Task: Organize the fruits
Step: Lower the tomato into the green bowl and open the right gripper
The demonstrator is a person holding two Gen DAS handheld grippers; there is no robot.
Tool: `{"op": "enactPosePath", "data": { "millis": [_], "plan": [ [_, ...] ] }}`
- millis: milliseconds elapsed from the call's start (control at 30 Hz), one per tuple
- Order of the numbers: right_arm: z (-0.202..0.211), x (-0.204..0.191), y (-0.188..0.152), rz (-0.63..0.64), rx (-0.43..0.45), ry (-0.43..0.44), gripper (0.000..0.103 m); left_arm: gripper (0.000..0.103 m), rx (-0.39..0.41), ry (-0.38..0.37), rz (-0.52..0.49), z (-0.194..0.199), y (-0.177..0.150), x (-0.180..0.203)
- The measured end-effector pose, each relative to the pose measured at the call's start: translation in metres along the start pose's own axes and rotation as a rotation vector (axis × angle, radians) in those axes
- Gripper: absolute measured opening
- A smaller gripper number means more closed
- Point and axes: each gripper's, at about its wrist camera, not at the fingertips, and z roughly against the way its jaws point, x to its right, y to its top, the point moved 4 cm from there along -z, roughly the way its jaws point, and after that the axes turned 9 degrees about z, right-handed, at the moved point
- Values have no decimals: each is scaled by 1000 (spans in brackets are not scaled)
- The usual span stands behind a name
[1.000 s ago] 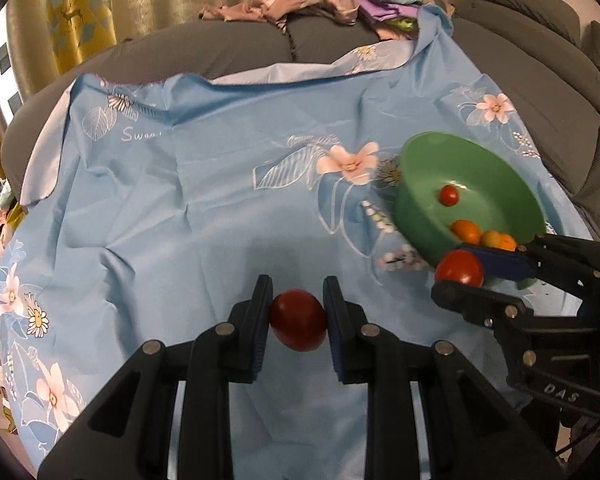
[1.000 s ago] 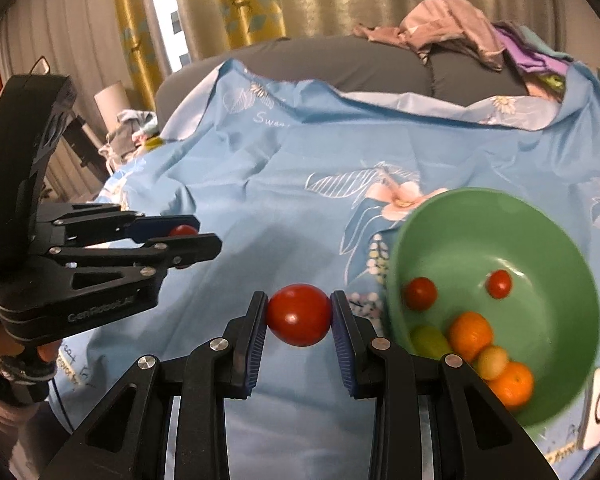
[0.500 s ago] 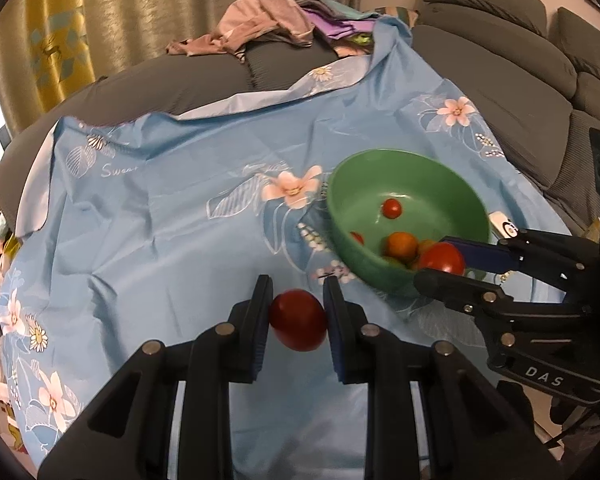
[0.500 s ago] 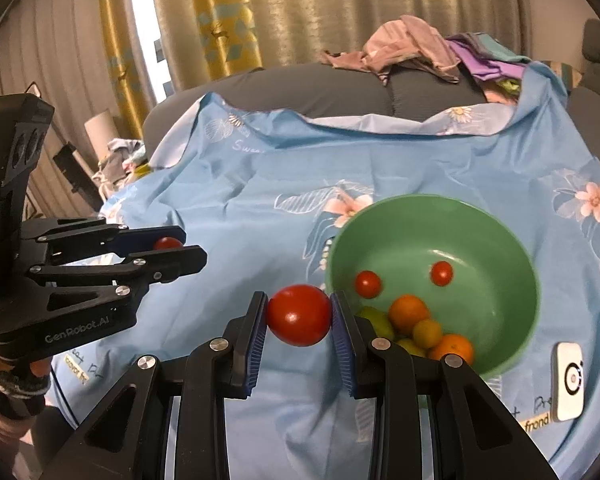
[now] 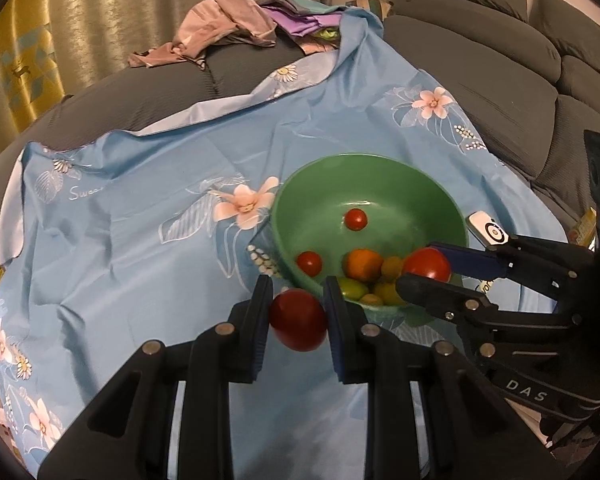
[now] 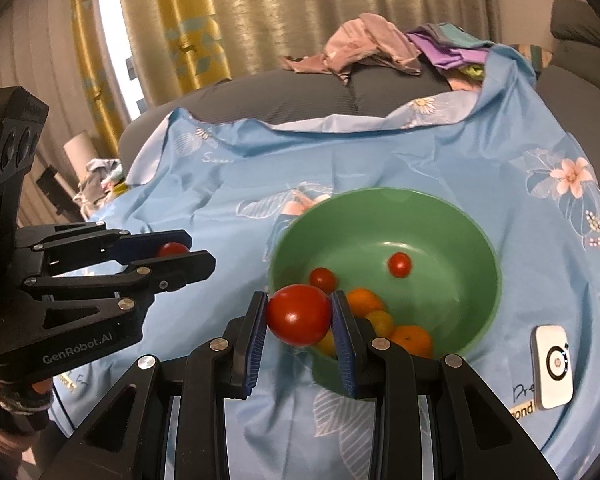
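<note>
A green bowl (image 5: 312, 200) stands on the blue flowered cloth (image 5: 140, 220) and holds several small tomatoes and oranges; it also shows in the right wrist view (image 6: 460, 220). My left gripper (image 5: 298, 318) is shut on a dark red tomato (image 5: 298, 320), held just before the bowl's near rim. My right gripper (image 6: 300, 314) is shut on a bright red tomato (image 6: 299, 315) over the bowl's near left rim. In the left wrist view the right gripper (image 5: 426, 268) reaches in from the right. In the right wrist view the left gripper (image 6: 172, 254) shows at the left.
A small white device (image 6: 554, 366) lies on the cloth right of the bowl. A grey sofa (image 5: 480, 80) surrounds the cloth, with a heap of clothes (image 5: 236, 32) at the back. Curtains hang behind.
Both grippers have moved toward the bowl with their tomatoes. The bowl now sits closer and more central in both views.
</note>
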Motion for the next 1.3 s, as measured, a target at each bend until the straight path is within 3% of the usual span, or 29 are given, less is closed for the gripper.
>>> {"op": "enactPosePath", "data": {
  "millis": [667,1300],
  "plan": [
    [-20,37,-8,-49,-27,-32,34,26,-77,-6,-37,-50,6,20],
    [-28,48,-10,-60,-32,-35,34,26,-114,9,-78,-68,7,29]
  ]
}}
